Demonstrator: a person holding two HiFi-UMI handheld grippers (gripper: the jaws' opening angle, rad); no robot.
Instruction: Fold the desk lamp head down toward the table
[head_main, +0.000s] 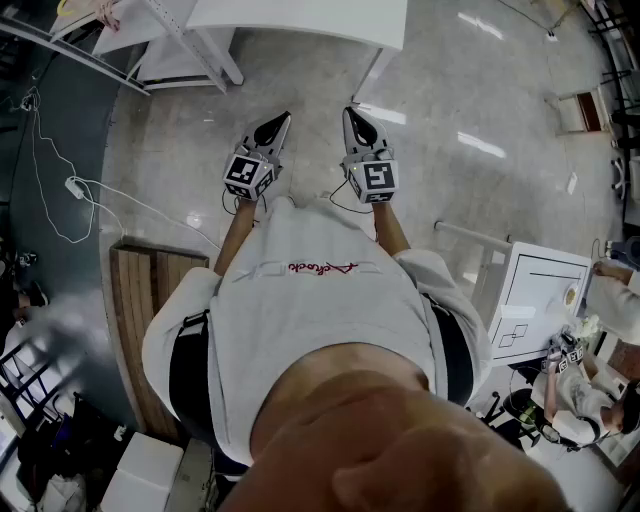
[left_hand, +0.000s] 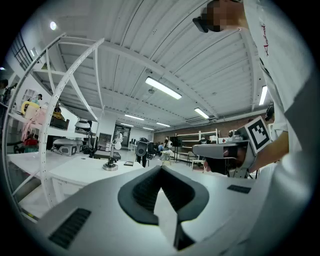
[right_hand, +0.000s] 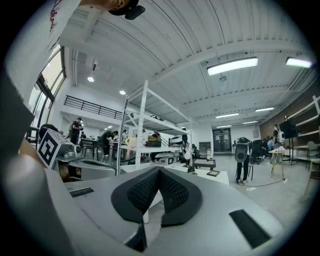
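While the person holds both level and side by side, a white table (left_hand: 75, 172) lies ahead. Left gripper (head_main: 283, 120) and right gripper (head_main: 351, 113): jaws closed together, nothing between. Desk lamp (left_hand: 110, 166) stands on that table, well apart from both.

floor (head_main: 450, 90): glossy (glare streaks) | board (head_main: 135, 300): wood | left gripper (head_main: 282, 120): matt plastic

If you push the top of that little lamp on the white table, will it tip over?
Probably not easily: the lamp stands on a wide round base, flat on the white table. Its thin stem carries the head high up, so a hard shove might rock it. It's too far off to judge how stiff its joint is.
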